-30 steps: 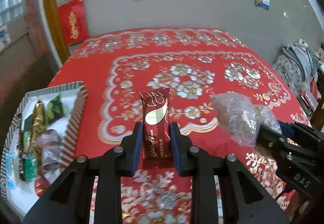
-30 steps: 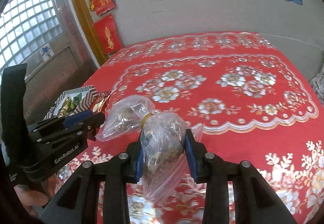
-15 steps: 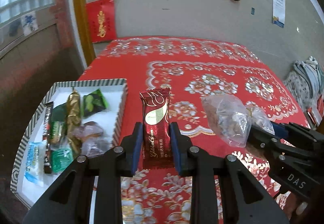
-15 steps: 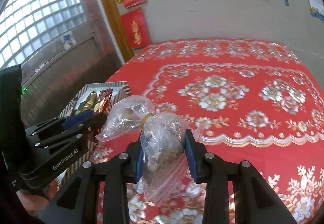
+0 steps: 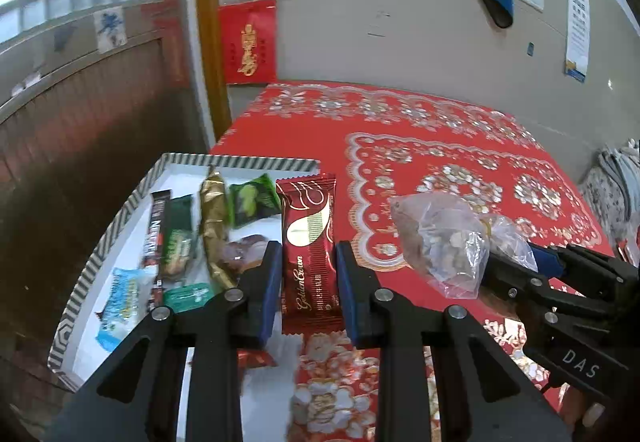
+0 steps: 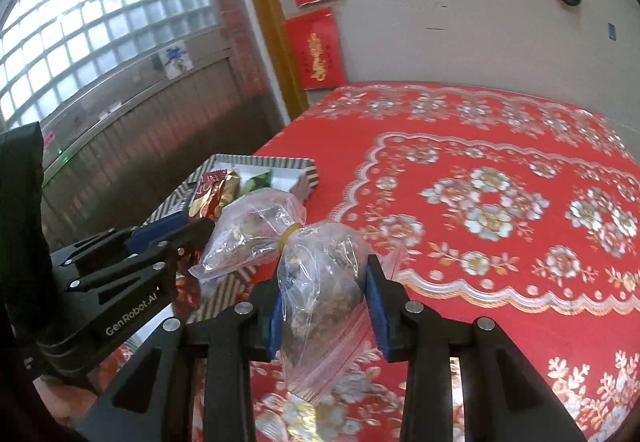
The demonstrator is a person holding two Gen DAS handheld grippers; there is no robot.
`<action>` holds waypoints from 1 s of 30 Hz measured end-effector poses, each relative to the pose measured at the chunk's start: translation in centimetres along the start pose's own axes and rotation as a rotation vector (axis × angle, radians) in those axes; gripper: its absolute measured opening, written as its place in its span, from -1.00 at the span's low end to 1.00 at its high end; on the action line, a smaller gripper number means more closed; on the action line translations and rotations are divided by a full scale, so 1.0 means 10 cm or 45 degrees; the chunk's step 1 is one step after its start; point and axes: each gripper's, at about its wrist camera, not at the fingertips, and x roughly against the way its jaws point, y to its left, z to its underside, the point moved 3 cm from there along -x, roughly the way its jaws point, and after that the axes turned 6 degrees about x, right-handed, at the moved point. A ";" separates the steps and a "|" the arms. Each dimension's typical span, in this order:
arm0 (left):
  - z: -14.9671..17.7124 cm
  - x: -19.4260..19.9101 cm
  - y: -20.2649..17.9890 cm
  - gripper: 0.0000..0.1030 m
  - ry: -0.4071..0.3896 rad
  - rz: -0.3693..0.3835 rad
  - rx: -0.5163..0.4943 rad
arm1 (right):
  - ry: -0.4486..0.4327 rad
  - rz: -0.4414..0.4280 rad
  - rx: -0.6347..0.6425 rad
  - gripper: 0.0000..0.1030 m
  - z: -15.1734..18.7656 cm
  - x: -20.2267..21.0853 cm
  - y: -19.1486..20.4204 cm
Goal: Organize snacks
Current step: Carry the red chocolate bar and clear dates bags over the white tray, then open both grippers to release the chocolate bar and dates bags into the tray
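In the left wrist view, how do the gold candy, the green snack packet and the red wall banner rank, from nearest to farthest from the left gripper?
1. Gold candy: in the striped tray, just left of the left gripper.
2. Green snack packet: farther back in the tray.
3. Red wall banner: on the wall behind the table.

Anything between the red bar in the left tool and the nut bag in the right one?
Nothing. In the left wrist view only bare red tablecloth shows between the bar and the bag; they hang apart.
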 end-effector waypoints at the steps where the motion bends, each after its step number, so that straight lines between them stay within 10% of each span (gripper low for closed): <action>1: 0.00 0.00 0.04 -0.52 -0.003 -0.007 0.007 | 0.002 -0.006 0.010 -0.31 -0.02 -0.02 0.04; 30: 0.31 -0.10 1.26 -0.52 0.072 -0.204 0.217 | 0.195 -0.162 0.249 -0.31 -0.18 -1.01 1.21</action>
